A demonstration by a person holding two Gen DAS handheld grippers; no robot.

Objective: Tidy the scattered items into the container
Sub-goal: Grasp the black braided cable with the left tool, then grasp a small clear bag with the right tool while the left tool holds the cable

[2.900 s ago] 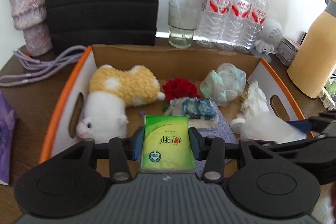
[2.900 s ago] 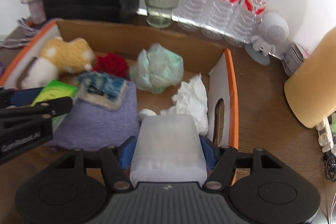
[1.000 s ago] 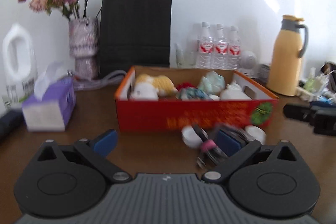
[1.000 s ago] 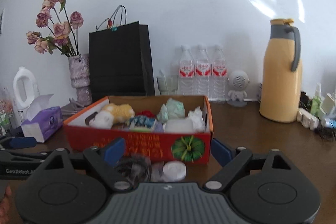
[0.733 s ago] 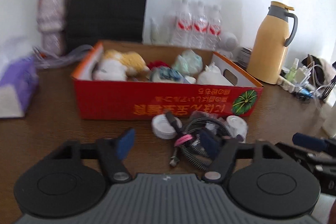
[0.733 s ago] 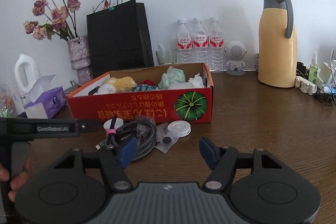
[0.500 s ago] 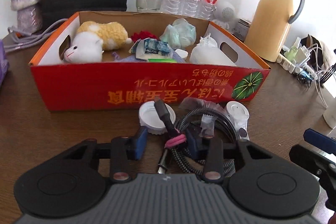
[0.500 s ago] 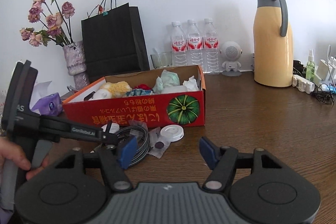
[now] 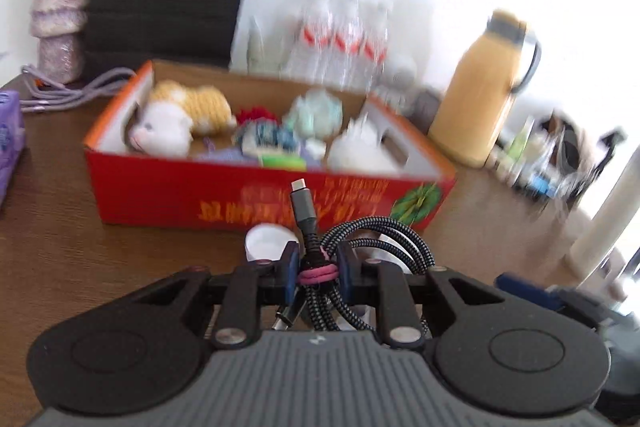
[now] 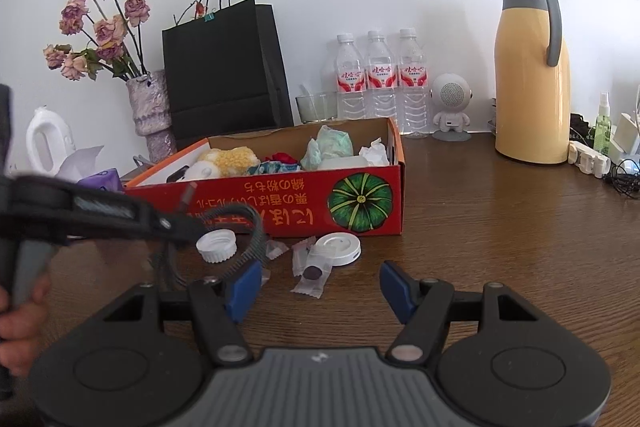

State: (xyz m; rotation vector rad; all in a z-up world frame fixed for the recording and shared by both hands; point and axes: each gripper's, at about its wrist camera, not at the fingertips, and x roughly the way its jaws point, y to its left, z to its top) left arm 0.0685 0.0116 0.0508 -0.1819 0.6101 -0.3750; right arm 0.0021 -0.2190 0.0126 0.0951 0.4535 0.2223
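Observation:
The red cardboard box (image 9: 240,195) holds a plush toy, tissue packs and crumpled paper. My left gripper (image 9: 318,269) is closing on a coiled braided cable (image 9: 384,231) at its pink band, and the pads press on it. The plug points up in front of the box. In the right wrist view the cable (image 10: 256,227) hangs off the table from the left gripper (image 10: 180,225). My right gripper (image 10: 320,287) stands open above the table, holding nothing. A candy wrapper (image 10: 310,273), a white cap (image 10: 216,245) and a white lid (image 10: 338,247) lie before the box (image 10: 280,203).
A yellow thermos (image 10: 532,79), three water bottles (image 10: 378,83), a black bag (image 10: 228,67) and a flower vase (image 10: 150,111) stand behind the box. A purple tissue box (image 9: 8,139) sits at the left. A person's hand (image 10: 20,323) holds the left gripper.
The left gripper came down over the cable, closed on it and lifted it off the table toward the box. The right gripper narrowed a little and stayed in place.

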